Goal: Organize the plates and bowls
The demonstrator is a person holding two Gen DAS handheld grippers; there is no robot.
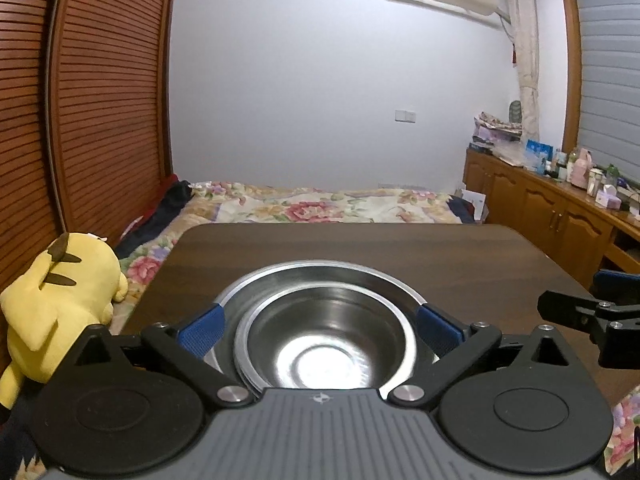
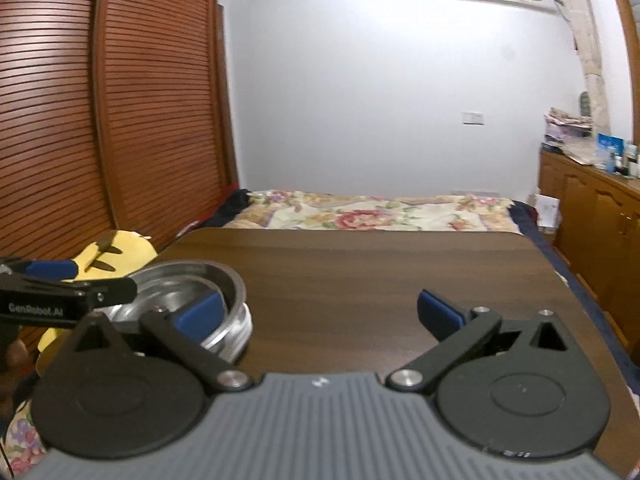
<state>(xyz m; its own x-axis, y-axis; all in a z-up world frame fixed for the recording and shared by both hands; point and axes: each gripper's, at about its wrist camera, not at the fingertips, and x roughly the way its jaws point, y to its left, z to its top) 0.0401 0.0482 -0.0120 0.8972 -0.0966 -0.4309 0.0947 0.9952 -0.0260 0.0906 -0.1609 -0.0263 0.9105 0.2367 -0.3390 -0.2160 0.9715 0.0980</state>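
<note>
A stack of steel dishes (image 1: 324,344), a bowl nested in wider plates, sits on the dark wooden table (image 1: 360,244) near its front left. My left gripper (image 1: 320,332) is open. Its blue pads stand on either side of the stack, just clear of the rim. In the right wrist view the same stack (image 2: 232,300) lies to the left, partly hidden behind the right gripper's left pad. My right gripper (image 2: 320,314) is open over bare table (image 2: 360,264) with nothing between its fingers. One finger (image 1: 572,308) of the right gripper shows at the right edge of the left wrist view.
A yellow plush toy (image 1: 60,304) lies off the table's left edge. A bed with a floral quilt (image 1: 320,204) is beyond the far edge. Wooden cabinets (image 1: 560,216) with clutter on top run along the right, and louvered wardrobe doors (image 1: 100,100) along the left.
</note>
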